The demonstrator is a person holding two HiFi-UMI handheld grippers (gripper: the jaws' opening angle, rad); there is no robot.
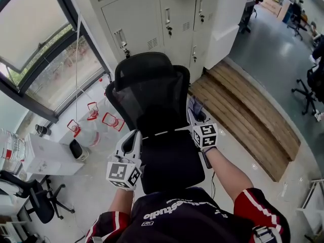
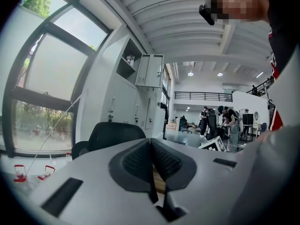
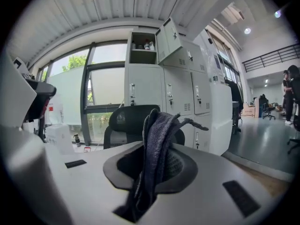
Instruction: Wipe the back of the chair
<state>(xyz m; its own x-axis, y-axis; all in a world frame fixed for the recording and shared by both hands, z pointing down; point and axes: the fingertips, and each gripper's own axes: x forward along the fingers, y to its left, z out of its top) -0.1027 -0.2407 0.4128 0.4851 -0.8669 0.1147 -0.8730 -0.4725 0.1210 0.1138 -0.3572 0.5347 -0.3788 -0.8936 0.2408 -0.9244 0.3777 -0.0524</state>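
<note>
**A:** Cloth [image 3: 157, 139] fills the near view of the right gripper [image 1: 197, 116]. It is dark grey towelling, bunched into a fold and clamped between the jaws, with its loose ends flopping out past the tips.

**B:** And the left gripper [image 2: 151, 159]?

**A:** Its jaws are pressed together with nothing between them.

**B:** Where's the chair [image 1: 157, 120]?

**A:** Ahead of both sets of jaws and apart from them. From the right gripper it stands straight beyond the cloth. From the left it sits ahead and a little to the left of the jaw line.

**B:** How do you reckon things will handle?

**A:** The cloth looks light, soft and limp, so it should mould to a surface. It could bunch, or drag out of the jaws if it snags. The grip sits deep in the fold, which seems sound. The backrest [image 1: 147, 97] is black mesh stretched in a stiff frame [image 1: 174, 80] — I'd expect the mesh to give under pressure and catch the towelling a little, while the frame stays firm.

**B:** So press lightly?

**A:** Lightly on the mesh, harder along the frame. An office chair like this probably swivels or rolls away from a push — so the free left gripper would do best steadying the frame's edge, not the mesh.
</note>
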